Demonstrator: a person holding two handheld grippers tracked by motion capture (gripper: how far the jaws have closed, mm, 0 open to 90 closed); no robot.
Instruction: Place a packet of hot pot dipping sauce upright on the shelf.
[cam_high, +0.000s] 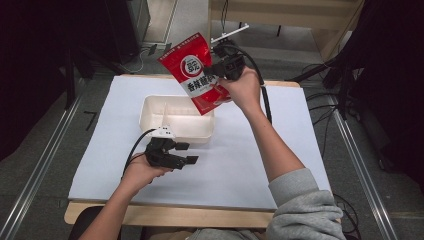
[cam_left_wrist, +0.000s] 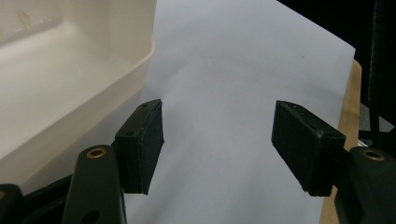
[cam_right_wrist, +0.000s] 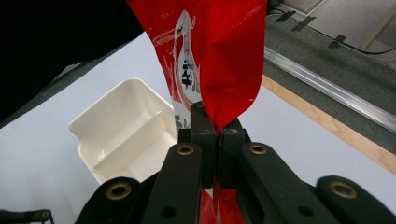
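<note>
A red snack pouch (cam_high: 194, 70) with white print hangs in the air over the far right part of the cream divided tray (cam_high: 150, 120). My right gripper (cam_high: 218, 76) is shut on the pouch; in the right gripper view its jaws pinch the red film (cam_right_wrist: 219, 60) with the tray (cam_right_wrist: 93, 126) below. My left gripper (cam_high: 186, 153) rests near the table's front, just in front of the tray, open with nothing between its pads (cam_left_wrist: 142, 144). The tray's wall (cam_left_wrist: 70, 93) stands to its left in the left gripper view.
A white sheet (cam_high: 250, 160) covers the wooden table (cam_high: 200, 216). Cables trail from both grippers. Metal floor rails (cam_high: 360, 165) run along both sides, and dark equipment stands at the far left and right.
</note>
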